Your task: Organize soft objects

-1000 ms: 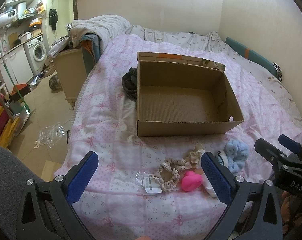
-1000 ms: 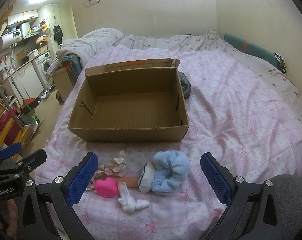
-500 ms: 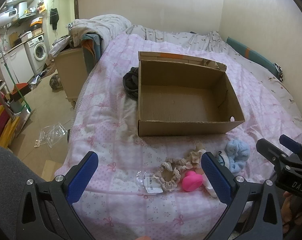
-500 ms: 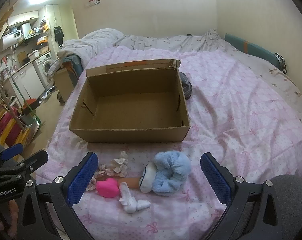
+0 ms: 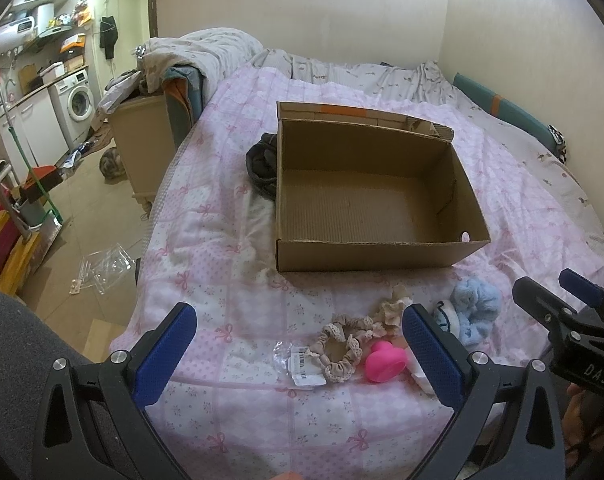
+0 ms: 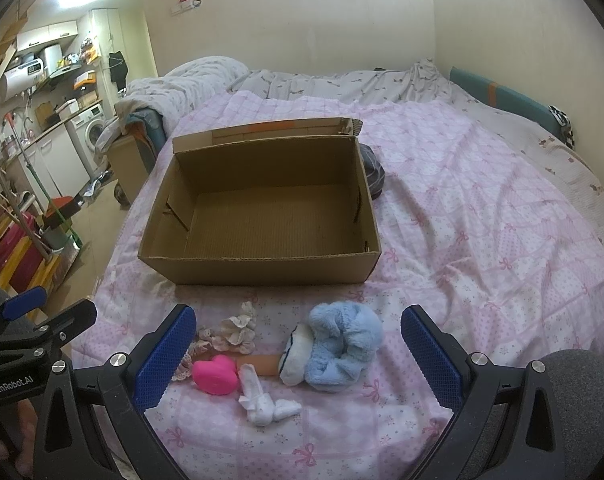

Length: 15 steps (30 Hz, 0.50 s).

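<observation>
An open empty cardboard box (image 5: 382, 256) (image 6: 262, 270) sits on the pink bedspread. In front of it lie soft items: a beige lace scrunchie (image 5: 340, 346) (image 6: 228, 330), a pink heart-shaped toy (image 5: 384, 366) (image 6: 216, 374), a fluffy blue scrunchie (image 5: 476, 308) (image 6: 344, 346), a white bow (image 6: 264, 400) and a white-and-blue piece (image 6: 292, 354). My left gripper (image 5: 298, 354) is open and empty above the near bed edge, left of the items. My right gripper (image 6: 298, 354) is open and empty, hovering over the items.
A dark cloth bundle (image 5: 262, 164) (image 6: 372, 172) lies against the box's far side. A clear tagged wrapper (image 5: 298, 364) lies by the scrunchie. A heaped quilt (image 5: 206, 52) and a beige cabinet (image 5: 142, 140) stand at the bed's left; the floor there is cluttered.
Both grippers have drifted slightly; the box and items sit a touch lower in view. Nothing was grasped or moved.
</observation>
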Motion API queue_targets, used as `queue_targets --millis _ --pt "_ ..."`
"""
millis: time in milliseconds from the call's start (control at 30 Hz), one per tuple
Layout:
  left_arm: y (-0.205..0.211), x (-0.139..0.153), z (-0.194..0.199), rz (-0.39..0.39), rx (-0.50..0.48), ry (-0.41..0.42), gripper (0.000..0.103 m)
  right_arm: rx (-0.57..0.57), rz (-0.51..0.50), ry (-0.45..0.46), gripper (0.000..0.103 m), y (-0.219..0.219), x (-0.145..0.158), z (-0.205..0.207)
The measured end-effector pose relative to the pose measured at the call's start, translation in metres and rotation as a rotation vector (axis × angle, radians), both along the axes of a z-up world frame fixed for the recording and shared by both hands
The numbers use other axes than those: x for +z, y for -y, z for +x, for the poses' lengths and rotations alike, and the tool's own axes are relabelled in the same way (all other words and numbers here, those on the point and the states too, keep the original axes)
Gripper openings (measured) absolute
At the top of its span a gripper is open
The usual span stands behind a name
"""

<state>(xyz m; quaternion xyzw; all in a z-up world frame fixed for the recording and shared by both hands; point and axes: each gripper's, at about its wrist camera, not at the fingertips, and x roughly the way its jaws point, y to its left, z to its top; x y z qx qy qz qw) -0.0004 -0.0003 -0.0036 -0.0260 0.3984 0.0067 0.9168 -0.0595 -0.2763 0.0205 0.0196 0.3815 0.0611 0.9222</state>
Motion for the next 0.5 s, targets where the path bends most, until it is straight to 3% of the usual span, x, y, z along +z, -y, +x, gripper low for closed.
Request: queue_targets --millis 500 --pt "0.0000 -0.0014 0.0002 0.003 0.002 -0.002 0.103 0.002 -0.001 0.001 0.103 -0.0002 -0.0001 0.0002"
